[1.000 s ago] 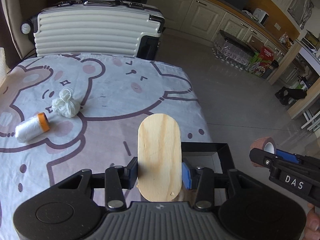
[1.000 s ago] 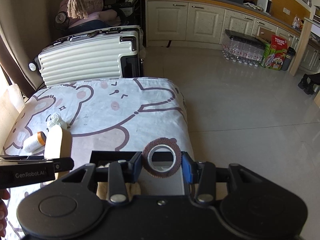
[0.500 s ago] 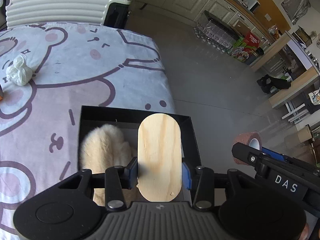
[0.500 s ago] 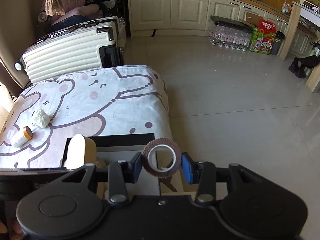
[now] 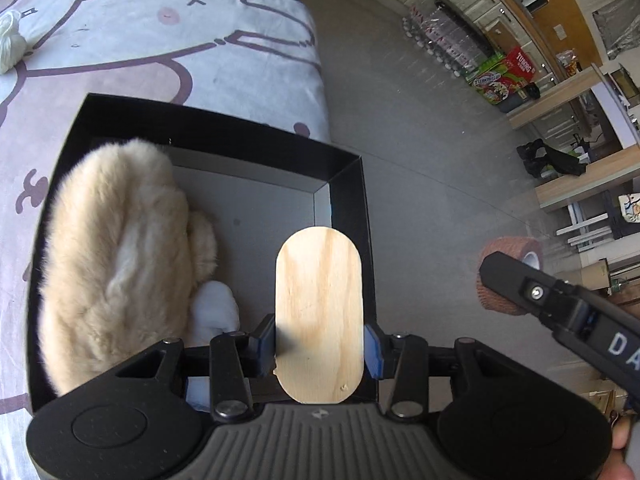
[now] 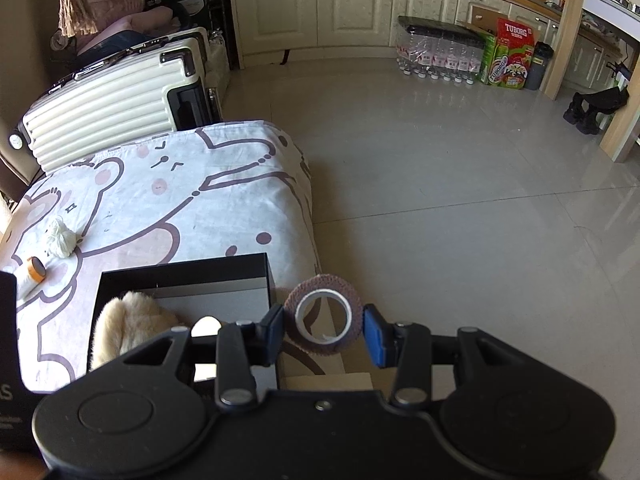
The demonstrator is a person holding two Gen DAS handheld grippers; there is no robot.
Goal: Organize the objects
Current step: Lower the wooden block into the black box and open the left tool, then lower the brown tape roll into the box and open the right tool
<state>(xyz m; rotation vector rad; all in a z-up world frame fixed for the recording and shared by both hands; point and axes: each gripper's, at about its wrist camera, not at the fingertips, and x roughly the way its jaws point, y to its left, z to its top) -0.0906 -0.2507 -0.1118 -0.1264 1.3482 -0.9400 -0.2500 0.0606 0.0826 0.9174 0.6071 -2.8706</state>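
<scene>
My left gripper (image 5: 319, 346) is shut on an oval wooden board (image 5: 319, 312), held over the right side of an open black box (image 5: 346, 184) on the bed. A fluffy cream toy (image 5: 116, 256) and a white item (image 5: 214, 312) lie inside the box. My right gripper (image 6: 323, 330) is shut on a brown tape roll (image 6: 324, 318), just right of the box (image 6: 184, 276) and past the bed's edge. The roll (image 5: 504, 276) also shows in the left wrist view, at the right.
A cartoon-print sheet (image 6: 168, 200) covers the bed. On it lie a white yarn bundle (image 6: 60, 240) and an orange-capped white spool (image 6: 34, 272). A cream suitcase (image 6: 112, 100) stands behind the bed. Grey tile floor (image 6: 440, 200) lies to the right, with cabinets and bottle packs beyond.
My left gripper has carried the wooden board right and down, from over the sheet to over the black box. The right gripper has drifted right with the tape roll, off the box's edge.
</scene>
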